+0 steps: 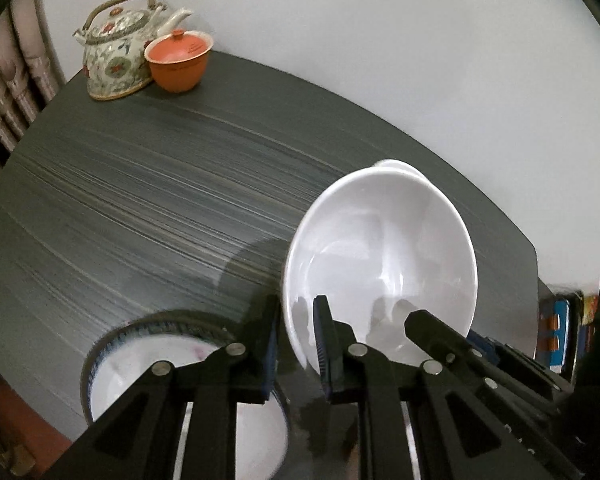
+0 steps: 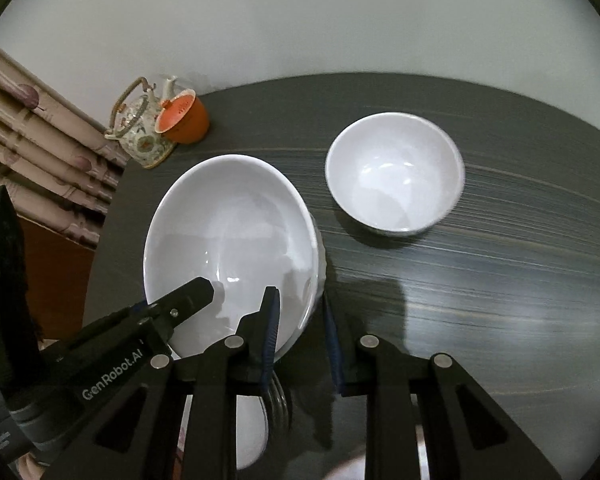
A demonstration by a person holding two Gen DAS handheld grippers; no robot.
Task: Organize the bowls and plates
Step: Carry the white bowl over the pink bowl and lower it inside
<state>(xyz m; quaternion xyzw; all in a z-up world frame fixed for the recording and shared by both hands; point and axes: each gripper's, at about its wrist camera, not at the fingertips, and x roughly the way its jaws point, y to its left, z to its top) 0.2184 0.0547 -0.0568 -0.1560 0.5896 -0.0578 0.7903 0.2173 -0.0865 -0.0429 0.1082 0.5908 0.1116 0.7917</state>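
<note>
A large white bowl [image 1: 380,256] is held tilted over the dark table. My left gripper [image 1: 298,344] straddles its near rim with one finger inside and one outside. My right gripper [image 2: 300,332] straddles the same bowl's [image 2: 228,236] rim on the opposite side, and its black finger shows inside the bowl in the left wrist view [image 1: 428,328]. A blue-rimmed bowl [image 1: 140,364] sits below my left gripper. In the right wrist view a smaller white bowl [image 2: 394,174] stands on the table. A white spoon [image 2: 252,428] and a fork [image 2: 278,400] lie under the right gripper.
A floral teapot [image 1: 118,48] and an orange lidded cup [image 1: 179,60] stand at the table's far corner by the white wall; both also show in the right wrist view, teapot [image 2: 142,128] and cup [image 2: 184,118]. A curtain [image 2: 32,152] hangs left. The dark striped table [image 1: 140,200] spreads between.
</note>
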